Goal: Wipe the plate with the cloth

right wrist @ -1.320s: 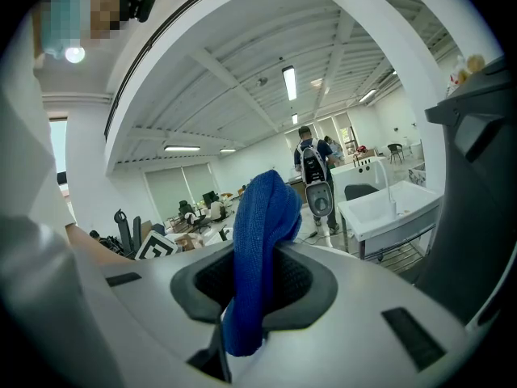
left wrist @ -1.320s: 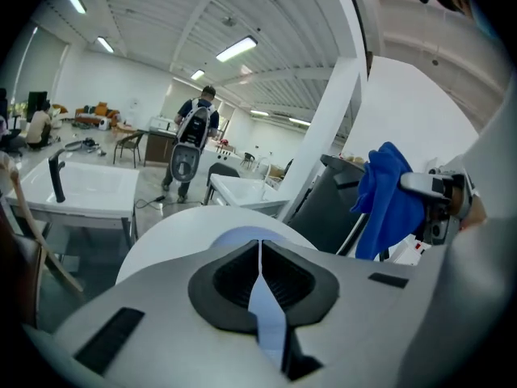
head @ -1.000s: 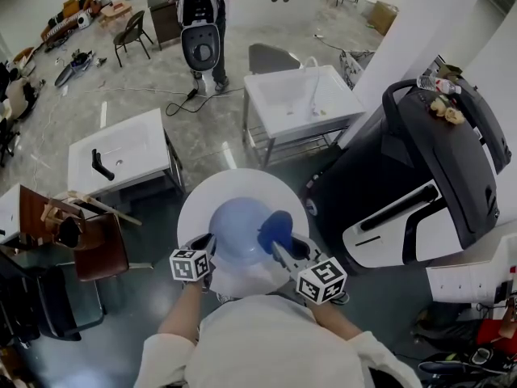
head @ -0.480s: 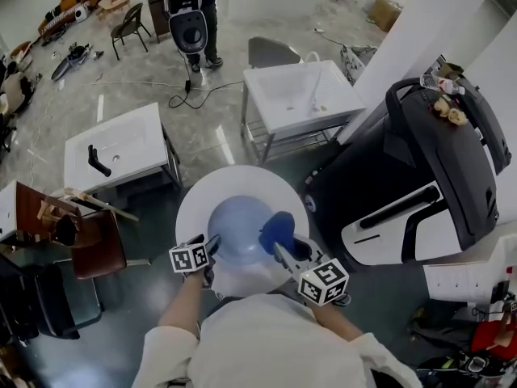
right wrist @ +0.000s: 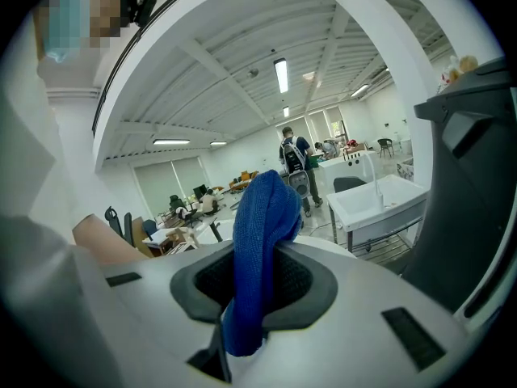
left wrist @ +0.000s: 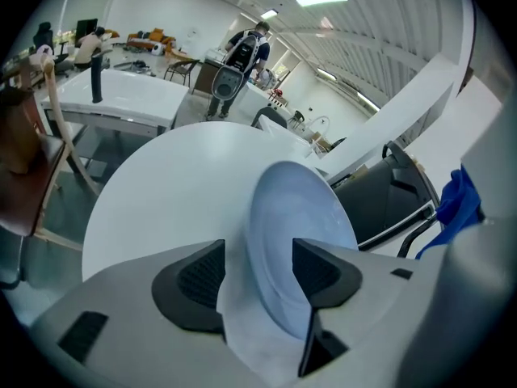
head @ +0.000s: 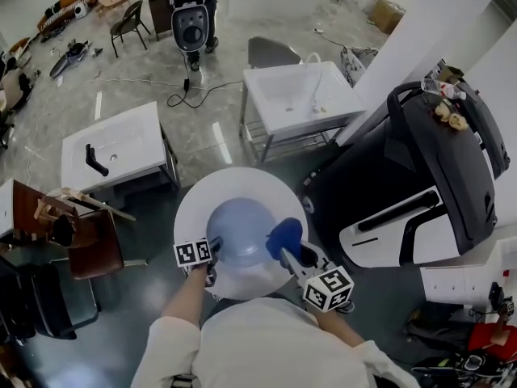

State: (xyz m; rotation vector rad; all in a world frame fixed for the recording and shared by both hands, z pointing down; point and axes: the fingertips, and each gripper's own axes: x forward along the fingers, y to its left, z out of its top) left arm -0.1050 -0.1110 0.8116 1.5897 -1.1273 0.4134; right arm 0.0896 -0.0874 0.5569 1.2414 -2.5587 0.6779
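1. Head view: the pale blue plate (head: 238,231) is round, so it has no long side. It lies hollow side up on the near half of a round white table (head: 242,186). The left gripper (head: 212,259) is at the plate's near left rim. The right gripper (head: 295,253) is at its right rim and holds a blue cloth (head: 283,234) bunched over that edge. A large black and white machine (head: 420,168) stands close on the right, a wooden chair (head: 89,245) on the left, and a white sink stand (head: 295,95) farther off.
2. Left gripper view: the left gripper (left wrist: 258,275) has its jaws apart, and they have just been opening. The near rim of the plate (left wrist: 303,233) sits between the pads, but they do not press on it. The table (left wrist: 153,192) spreads beyond, and the cloth (left wrist: 454,204) shows at the far right.
3. Right gripper view: the right gripper (right wrist: 258,285) has its jaws clamped on the cloth (right wrist: 262,225). The cloth's long side runs up out of the jaws, and its folded top bends over. Beyond it stand a person with a backpack (right wrist: 291,160) and the sink stand (right wrist: 380,200). The dark machine (right wrist: 477,184) fills the right.
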